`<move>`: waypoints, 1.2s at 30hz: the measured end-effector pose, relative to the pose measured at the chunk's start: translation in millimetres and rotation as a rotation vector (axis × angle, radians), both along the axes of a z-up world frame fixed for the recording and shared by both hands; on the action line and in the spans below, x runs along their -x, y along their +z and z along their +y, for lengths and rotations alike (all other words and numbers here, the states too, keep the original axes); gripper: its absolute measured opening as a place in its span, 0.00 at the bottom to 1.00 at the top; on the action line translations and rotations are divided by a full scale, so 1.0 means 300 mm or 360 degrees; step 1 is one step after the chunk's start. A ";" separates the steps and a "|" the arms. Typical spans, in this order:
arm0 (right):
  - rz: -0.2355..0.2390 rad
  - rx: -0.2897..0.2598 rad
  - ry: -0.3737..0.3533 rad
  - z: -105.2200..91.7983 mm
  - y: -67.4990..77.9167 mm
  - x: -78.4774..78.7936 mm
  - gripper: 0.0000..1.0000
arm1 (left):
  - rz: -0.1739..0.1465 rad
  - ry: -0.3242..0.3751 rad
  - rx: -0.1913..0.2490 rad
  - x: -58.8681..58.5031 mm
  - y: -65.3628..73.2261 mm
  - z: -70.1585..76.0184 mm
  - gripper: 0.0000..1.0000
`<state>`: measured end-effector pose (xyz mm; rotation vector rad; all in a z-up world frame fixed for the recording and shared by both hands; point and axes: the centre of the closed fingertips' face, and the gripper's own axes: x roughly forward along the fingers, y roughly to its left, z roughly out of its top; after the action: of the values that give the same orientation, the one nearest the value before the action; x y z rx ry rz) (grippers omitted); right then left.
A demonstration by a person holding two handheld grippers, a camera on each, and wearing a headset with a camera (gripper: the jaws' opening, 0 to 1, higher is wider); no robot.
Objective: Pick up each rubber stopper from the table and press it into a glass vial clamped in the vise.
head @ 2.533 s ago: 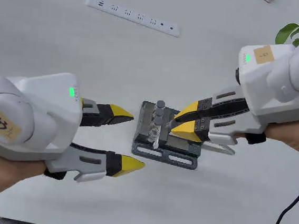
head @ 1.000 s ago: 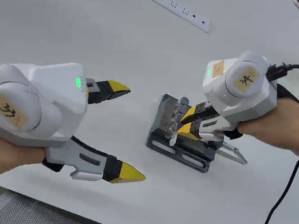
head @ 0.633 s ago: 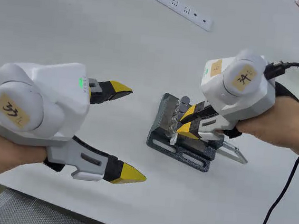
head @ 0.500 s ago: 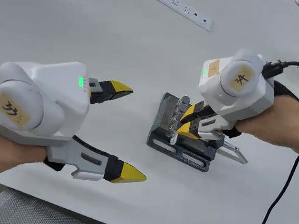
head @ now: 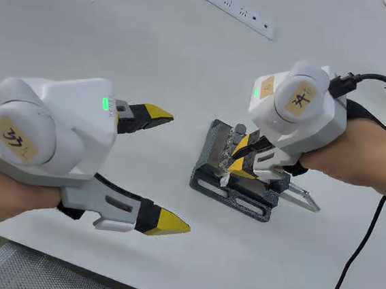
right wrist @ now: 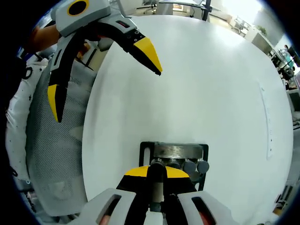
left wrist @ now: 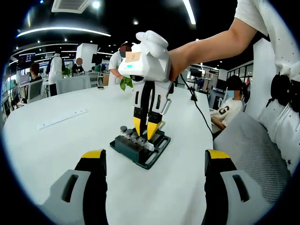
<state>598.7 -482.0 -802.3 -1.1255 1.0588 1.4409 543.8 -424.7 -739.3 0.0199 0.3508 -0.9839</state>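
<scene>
The dark vise [head: 228, 193] stands on the white tabletop [head: 108, 27] right of centre in the head view, and clamps a row of small glass vials [left wrist: 137, 138]. In the right gripper view three of them carry grey rubber stoppers [right wrist: 188, 165] in a line along the vise's lower edge. The right gripper [head: 238, 157] comes down on the left end of that row, its yellow-tipped fingers [right wrist: 176, 173] drawn close together and pinching a further grey rubber stopper [right wrist: 157, 165]. Whether this one sits inside its vial is hidden by the fingers. The glass under the stoppers is hard to make out in every view. The left gripper [head: 166, 169] hovers at lower left of the head view, well apart from the vise, its fingers [left wrist: 93, 157] spread wide with nothing between them.
</scene>
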 end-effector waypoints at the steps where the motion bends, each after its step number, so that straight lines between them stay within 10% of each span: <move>1: 0.0000 -0.0001 0.0006 0.000 0.000 0.000 0.05 | -0.0001 -0.0001 0.0001 0.000 0.001 -0.001 0.86; 36: -0.0009 -0.0190 -0.0095 0.013 0.054 -0.012 0.05 | 0.0002 -0.0033 -0.0017 0.002 0.002 -0.007 0.84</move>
<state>602.4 -478.1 -786.2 -1.0045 0.9808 1.4337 543.1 -426.7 -738.7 0.0325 0.3577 -1.0024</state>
